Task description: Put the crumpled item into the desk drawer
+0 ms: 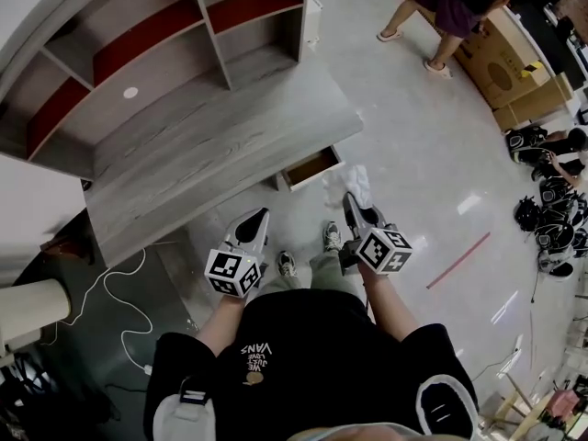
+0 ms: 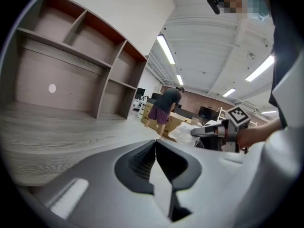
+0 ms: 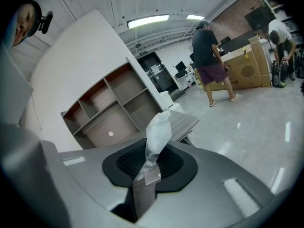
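Crumpled item (image 3: 157, 129) gripped by thin corner in right tool (image 3: 147, 177) (left tool (image 2: 156, 142) closed, empty): poss. slip-out before reaching drawer (image 1: 310, 166).

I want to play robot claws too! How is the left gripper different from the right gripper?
The right gripper pinches the crumpled item, which sticks up white from its jaws; the left gripper holds nothing. The left gripper's jaws meet each other; the right gripper's press on the item instead. Both are grey.
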The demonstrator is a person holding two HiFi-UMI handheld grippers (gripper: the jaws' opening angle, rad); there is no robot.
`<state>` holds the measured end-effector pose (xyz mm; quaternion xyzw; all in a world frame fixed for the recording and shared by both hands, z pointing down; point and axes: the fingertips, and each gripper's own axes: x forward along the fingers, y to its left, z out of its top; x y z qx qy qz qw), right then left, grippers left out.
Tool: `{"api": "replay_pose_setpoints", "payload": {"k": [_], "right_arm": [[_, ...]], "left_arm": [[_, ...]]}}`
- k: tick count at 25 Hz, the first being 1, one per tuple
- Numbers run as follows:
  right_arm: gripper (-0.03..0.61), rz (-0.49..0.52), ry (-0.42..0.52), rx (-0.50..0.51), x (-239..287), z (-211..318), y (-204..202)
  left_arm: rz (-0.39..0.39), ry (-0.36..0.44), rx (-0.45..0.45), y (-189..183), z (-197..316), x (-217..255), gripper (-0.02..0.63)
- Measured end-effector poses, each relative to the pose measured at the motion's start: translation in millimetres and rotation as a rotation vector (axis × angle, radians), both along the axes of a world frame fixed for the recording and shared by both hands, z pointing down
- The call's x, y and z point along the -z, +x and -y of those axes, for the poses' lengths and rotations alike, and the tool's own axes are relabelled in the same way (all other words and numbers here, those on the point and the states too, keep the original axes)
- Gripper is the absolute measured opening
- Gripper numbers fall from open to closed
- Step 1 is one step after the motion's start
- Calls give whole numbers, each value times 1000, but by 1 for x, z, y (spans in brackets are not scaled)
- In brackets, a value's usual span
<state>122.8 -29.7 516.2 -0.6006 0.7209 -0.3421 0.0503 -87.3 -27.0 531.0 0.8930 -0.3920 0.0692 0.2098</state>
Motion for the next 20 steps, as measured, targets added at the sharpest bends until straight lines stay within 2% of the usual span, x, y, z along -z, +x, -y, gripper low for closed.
{"api": "replay_pose_setpoints", "payload": {"k": [14, 20], "right_arm": [[52, 26, -161, 67, -68, 41, -3], [52, 60, -239, 50, -100, 55, 0]], "left_arm": [[51, -46, 17, 14, 28, -48, 54], [51, -58, 16, 23, 33, -56, 54]]}}
